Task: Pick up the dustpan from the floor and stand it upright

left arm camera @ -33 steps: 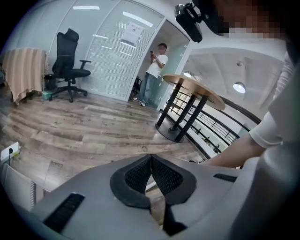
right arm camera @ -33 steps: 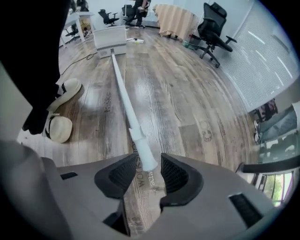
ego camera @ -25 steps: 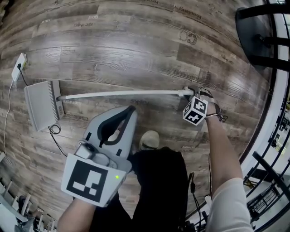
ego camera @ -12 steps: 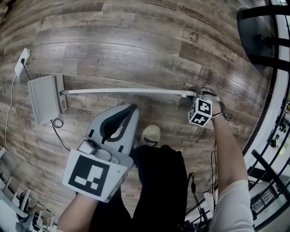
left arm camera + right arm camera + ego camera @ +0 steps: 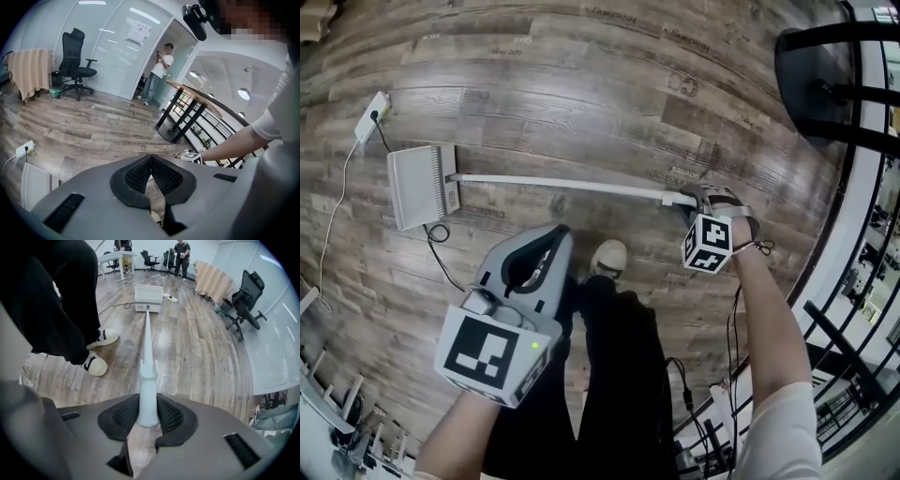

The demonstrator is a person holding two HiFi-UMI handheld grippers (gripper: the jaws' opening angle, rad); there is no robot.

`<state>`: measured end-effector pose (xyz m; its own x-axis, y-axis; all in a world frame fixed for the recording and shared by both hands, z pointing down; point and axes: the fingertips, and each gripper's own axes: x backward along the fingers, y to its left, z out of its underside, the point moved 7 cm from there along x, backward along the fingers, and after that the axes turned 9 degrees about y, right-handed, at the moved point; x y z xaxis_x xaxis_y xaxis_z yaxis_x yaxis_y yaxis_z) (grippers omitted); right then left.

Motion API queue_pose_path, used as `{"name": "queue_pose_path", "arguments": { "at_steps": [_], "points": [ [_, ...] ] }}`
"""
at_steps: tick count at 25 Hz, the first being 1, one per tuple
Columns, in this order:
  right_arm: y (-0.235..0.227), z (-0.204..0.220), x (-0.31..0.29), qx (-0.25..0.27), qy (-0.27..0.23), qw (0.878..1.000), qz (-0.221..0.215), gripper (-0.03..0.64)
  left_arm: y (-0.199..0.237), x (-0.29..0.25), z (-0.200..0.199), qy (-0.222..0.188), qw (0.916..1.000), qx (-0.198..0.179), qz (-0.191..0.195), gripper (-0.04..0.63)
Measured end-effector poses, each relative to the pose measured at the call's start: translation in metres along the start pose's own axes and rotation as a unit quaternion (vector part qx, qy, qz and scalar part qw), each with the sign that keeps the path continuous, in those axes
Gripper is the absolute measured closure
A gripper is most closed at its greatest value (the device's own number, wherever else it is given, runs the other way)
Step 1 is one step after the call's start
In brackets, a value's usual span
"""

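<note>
Half done at most. Left of the person's shoe (image 5: 607,255), the left hand-held gripper (image 5: 555,234) hangs pinched together and empty. Right of the shoe, the right hand-held gripper (image 5: 149,414), whose jaws have just been closing, clamps the dustpan handle (image 5: 562,186). Beyond the shoe, the pan (image 5: 420,186) rests on the floor (image 5: 581,103). Standing it upright remains.

Grey-brown wood-plank floor (image 5: 581,84), faint print on boards. Left of frame: white dustpan (image 5: 420,186), pan end on boards, long handle running right. Upper left: white power strip (image 5: 372,106) lying flat. Black cable (image 5: 438,232) looped just below pan. Centre: pale shoe (image 5: 607,256). Upper right: black round table base (image 5: 811,66).
</note>
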<state>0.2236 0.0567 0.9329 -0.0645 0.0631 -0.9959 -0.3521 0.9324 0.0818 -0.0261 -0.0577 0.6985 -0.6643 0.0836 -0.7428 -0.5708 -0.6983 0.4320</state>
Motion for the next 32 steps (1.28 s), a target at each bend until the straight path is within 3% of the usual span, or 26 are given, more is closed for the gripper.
{"name": "queue_pose_path", "arguments": {
  "at_steps": [11, 18, 25, 32],
  "points": [
    [-0.028, -0.027, 0.152, 0.029, -0.014, 0.999, 0.027, 0.495, -0.049, 0.098, -0.027, 0.002, 0.9996, 0.026, 0.001, 0.572],
    [-0.037, -0.033, 0.243, 0.040, 0.013, 0.998, 0.038, 0.495, -0.075, 0.159, -0.040, 0.002, 0.9997, 0.023, -0.006, 0.572],
    [-0.039, -0.035, 0.326, 0.033, 0.038, 0.998, 0.044, 0.494, -0.090, 0.221, -0.067, -0.024, 0.9994, 0.011, -0.021, 0.572],
    [-0.033, -0.073, 0.397, -0.006, -0.002, 1.000, 0.026, 0.494, -0.104, 0.270, -0.070, -0.038, 0.9990, 0.009, -0.021, 0.572]
  ]
}}
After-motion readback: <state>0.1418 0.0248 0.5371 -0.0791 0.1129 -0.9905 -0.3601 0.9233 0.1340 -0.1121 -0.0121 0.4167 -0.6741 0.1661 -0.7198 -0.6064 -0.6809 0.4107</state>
